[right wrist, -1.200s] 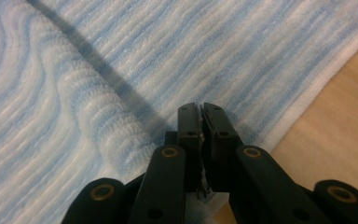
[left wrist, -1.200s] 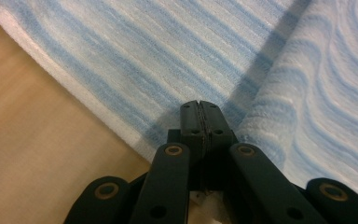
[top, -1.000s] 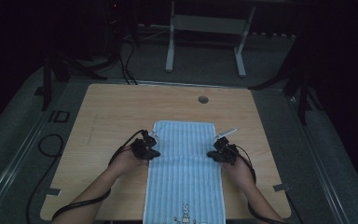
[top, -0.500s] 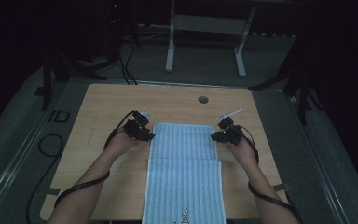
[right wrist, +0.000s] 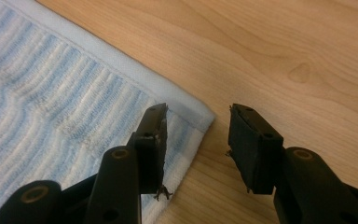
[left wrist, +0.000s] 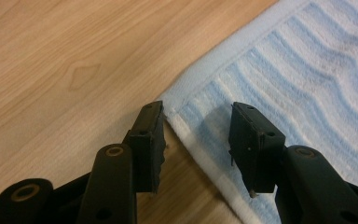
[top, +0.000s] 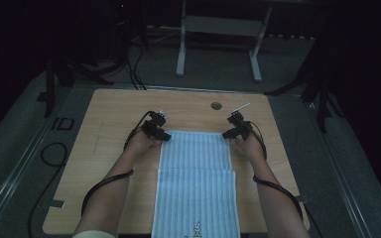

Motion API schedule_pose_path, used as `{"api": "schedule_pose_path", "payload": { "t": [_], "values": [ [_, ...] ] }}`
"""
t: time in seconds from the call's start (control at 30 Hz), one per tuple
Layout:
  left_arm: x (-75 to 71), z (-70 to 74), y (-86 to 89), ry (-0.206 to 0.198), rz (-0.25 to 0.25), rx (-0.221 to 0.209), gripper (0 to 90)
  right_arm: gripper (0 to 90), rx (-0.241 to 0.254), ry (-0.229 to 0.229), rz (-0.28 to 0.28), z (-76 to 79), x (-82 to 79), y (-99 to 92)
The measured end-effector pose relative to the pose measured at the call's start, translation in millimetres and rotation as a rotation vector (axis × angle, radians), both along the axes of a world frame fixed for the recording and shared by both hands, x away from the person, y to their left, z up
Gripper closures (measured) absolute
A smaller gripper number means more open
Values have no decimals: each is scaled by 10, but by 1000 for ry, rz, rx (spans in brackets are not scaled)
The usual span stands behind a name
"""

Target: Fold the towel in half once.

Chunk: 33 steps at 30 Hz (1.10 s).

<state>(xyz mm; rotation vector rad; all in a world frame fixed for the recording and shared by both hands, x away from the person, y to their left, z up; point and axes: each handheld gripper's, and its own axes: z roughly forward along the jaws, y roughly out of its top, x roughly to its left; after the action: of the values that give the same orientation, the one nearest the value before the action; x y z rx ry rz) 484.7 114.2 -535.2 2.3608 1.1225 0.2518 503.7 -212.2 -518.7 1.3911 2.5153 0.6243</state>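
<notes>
A blue-and-white striped towel [top: 196, 183] lies flat down the middle of the wooden table [top: 109, 119], with a crosswise fold line halfway along. My left gripper [top: 165, 136] is at its far left corner and my right gripper [top: 226, 135] at its far right corner. In the left gripper view the towel [left wrist: 303, 70] corner lies between the jaws of the left gripper [left wrist: 200, 114], untouched by the pads. In the right gripper view the towel [right wrist: 51, 88] corner lies the same way in the right gripper [right wrist: 198, 114]. Both sets of jaws have just been opening.
A small round hole [top: 216, 105] sits in the table beyond the towel. A rabbit print [top: 197, 229] marks the towel's near end at the table's front edge. Cables [top: 49, 158] run over the floor at the left, and a white stand [top: 218, 29] is behind the table.
Both hands have moved away from the person, from the towel's middle to its far corners. Both grippers went from shut to open, and the towel now lies flat.
</notes>
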Motion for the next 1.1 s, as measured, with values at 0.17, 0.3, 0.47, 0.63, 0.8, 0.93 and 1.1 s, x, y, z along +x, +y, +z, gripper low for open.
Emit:
{"api": "schedule_pose_path", "payload": {
  "t": [0.17, 0.3, 0.47, 0.63, 0.8, 0.93, 1.1],
  "values": [
    [-23, -4, -49, -16, -2, 14, 559, 578, -29, 45, 6, -65, 33, 55],
    [-36, 8, -65, 7, -28, -4, 723, 704, -39, 39, 16, -60, 33, 92],
    [6, 71, -122, 3, -32, 42, 877, 837, -59, 36, 46, -28, 31, 160],
    [114, 319, -68, -36, 4, 22, 882, 839, -18, -8, 17, 206, 126, 123],
    [214, 724, -37, -96, 10, 24, 886, 839, -17, -67, 13, 570, 257, 128],
    [267, 1121, -81, -184, 20, 84, 887, 839, -33, -146, 15, 956, 332, 187],
    [249, 1507, -69, -268, 33, 54, 886, 838, -24, -243, 28, 1454, 351, 216]
  ]
}}
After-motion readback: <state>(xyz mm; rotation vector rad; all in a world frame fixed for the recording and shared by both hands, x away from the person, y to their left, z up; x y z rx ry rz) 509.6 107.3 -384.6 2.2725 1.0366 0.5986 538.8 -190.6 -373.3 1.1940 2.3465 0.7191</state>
